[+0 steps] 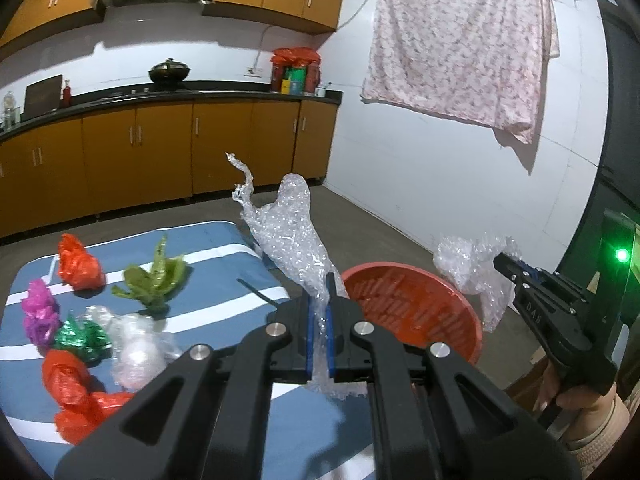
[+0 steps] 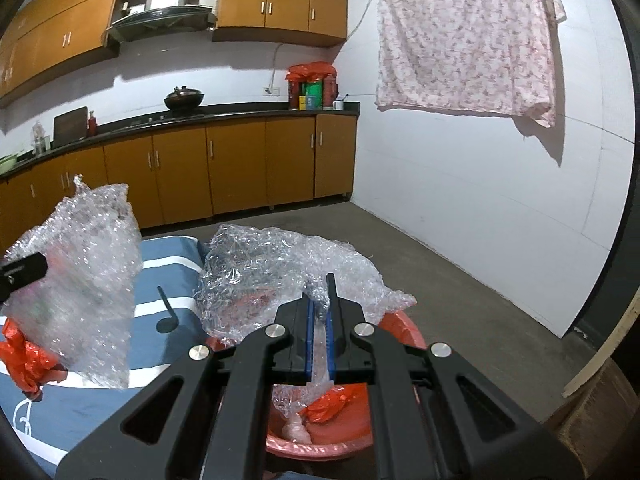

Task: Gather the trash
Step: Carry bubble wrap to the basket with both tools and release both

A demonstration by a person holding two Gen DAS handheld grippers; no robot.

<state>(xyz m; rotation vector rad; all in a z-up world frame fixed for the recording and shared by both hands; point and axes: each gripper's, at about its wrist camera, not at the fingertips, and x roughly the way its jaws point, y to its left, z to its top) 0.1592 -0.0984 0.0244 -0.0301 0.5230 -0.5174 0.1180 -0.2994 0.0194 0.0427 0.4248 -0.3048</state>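
Two grippers are each clamped on a piece of clear bubble wrap. From the left wrist, the left gripper (image 1: 319,300) has its blue pads pressed together on a long strip of wrap (image 1: 288,232) that rises toward 12 o'clock, over the edge of a blue striped cloth (image 1: 208,292). At 3 o'clock from it, the right gripper (image 1: 505,263), held in a person's hand (image 1: 576,400), is closed on a second crumpled sheet (image 1: 472,268) that hangs beyond the far rim of a red basket (image 1: 420,312). The basket sits on the grey floor just beside the cloth, between the two grippers.

On the cloth, at 9 o'clock from the left gripper, loose trash lies scattered: an orange bag (image 1: 78,264), a green wad (image 1: 156,276), a purple wad (image 1: 38,312), a shiny green wad (image 1: 82,338), a clear wad (image 1: 136,350) and more orange plastic (image 1: 76,396).

From the right wrist, the right gripper (image 2: 319,300) holds its sheet (image 2: 280,272) over the basket (image 2: 400,332), which already has an orange scrap (image 2: 332,402) and a bit of clear wrap inside. The left gripper's tip (image 2: 24,270) shows at 9 o'clock with its wrap (image 2: 88,280).
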